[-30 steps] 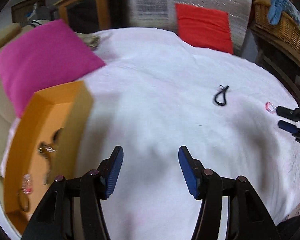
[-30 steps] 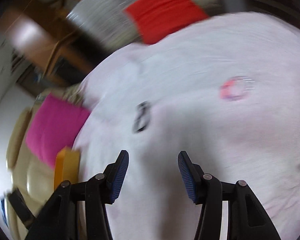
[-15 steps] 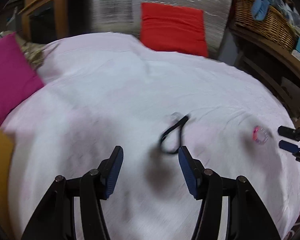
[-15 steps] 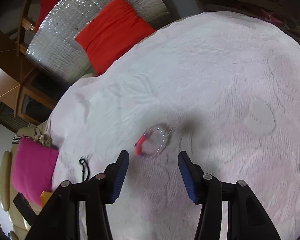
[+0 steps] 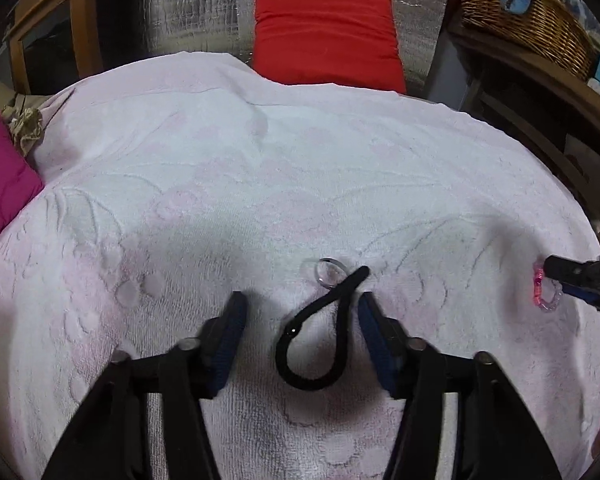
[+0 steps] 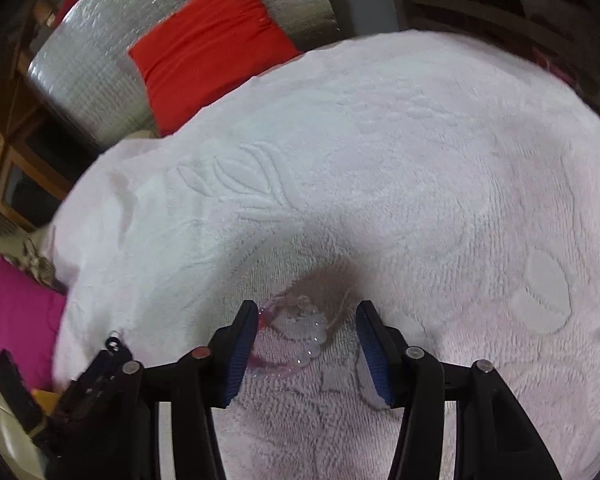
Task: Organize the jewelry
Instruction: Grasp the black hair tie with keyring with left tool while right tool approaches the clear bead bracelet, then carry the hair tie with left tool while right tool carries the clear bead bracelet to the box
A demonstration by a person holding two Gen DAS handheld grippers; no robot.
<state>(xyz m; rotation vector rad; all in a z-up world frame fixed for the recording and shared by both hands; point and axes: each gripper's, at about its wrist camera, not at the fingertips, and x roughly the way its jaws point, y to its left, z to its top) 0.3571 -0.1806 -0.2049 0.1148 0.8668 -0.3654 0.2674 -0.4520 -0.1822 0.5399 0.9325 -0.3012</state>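
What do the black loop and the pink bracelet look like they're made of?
Black loop: looks like matte cord or elastic, limp and non-reflective, with a clear ring at its tip. Pink bracelet: translucent beads, probably plastic or glass, glossy and partly clear.

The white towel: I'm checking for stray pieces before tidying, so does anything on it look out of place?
Two pieces lie loose on the white towel: a black cord loop between the left claw's open jaws, and a pink-and-clear beaded bracelet between the right claw's. Nothing looks broken or spilled.
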